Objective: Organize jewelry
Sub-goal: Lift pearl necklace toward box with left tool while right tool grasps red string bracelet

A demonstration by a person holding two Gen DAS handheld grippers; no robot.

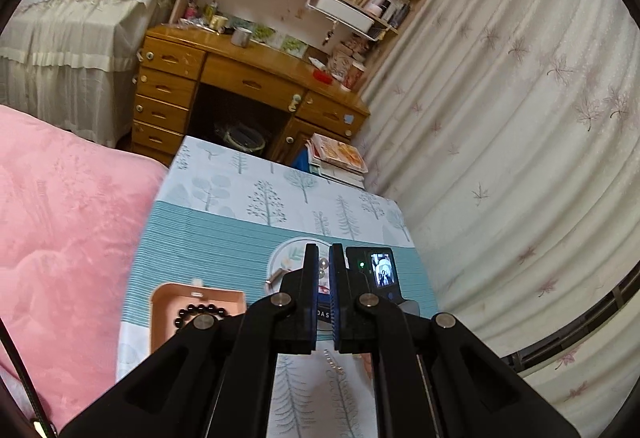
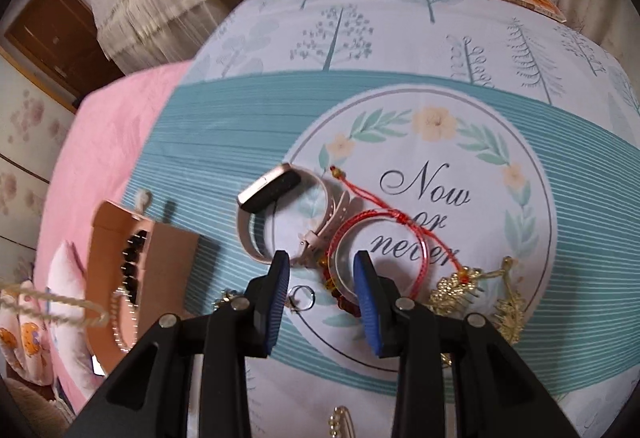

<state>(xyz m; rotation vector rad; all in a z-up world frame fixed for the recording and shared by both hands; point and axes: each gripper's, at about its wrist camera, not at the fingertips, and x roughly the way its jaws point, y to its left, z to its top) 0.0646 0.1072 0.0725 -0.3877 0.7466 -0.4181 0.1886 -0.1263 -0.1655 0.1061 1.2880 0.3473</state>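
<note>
My left gripper is shut, high over the table, with small pearls of a thin chain pinched at its tips. More of the chain hangs below. A peach box at lower left holds a black bead bracelet. My right gripper stands open and points steeply down over the jewelry pile. Under it lie a watch with a pale strap, a clear bangle, a red cord bracelet and a silver ring. Its pads touch nothing. The box sits to its left.
Gold hair ornaments lie right of the pile and a gold clip lies near the front edge. A pink quilt borders the tablecloth on the left, a curtain on the right. A wooden desk stands beyond.
</note>
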